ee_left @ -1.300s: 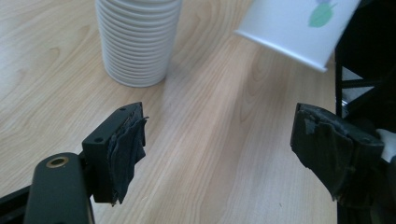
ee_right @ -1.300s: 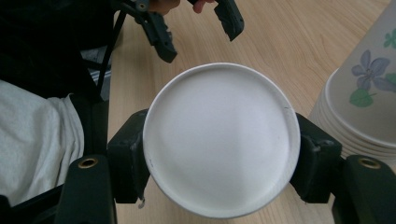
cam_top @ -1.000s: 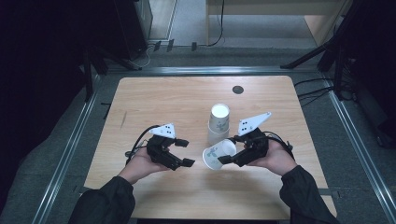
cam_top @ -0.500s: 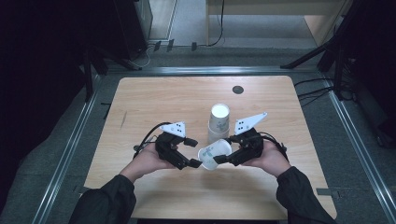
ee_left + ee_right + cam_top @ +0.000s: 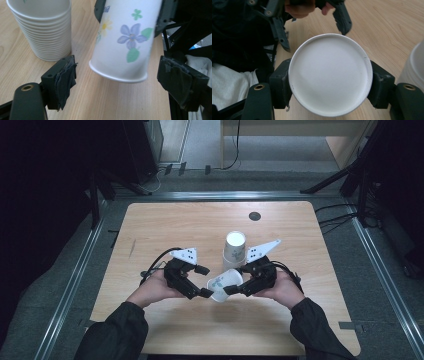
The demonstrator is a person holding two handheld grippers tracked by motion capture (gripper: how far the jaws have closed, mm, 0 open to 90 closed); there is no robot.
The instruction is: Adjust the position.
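Wooden tabletop (image 5: 165,227), dark room around | your right tool (image 5: 234,289) pinches the flowered paper cup (image 5: 223,284), lying sideways | your left tool (image 5: 204,281) spread, cup's rim between its pads, untouched | cup stack (image 5: 234,248) stands just behind.

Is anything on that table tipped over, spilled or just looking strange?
Nothing is spilled or damaged. One flowered paper cup lies sideways in the air, clamped near its base by the right gripper, with the left gripper open around its rim end. The stack of paper cups stands upright on the wooden table.
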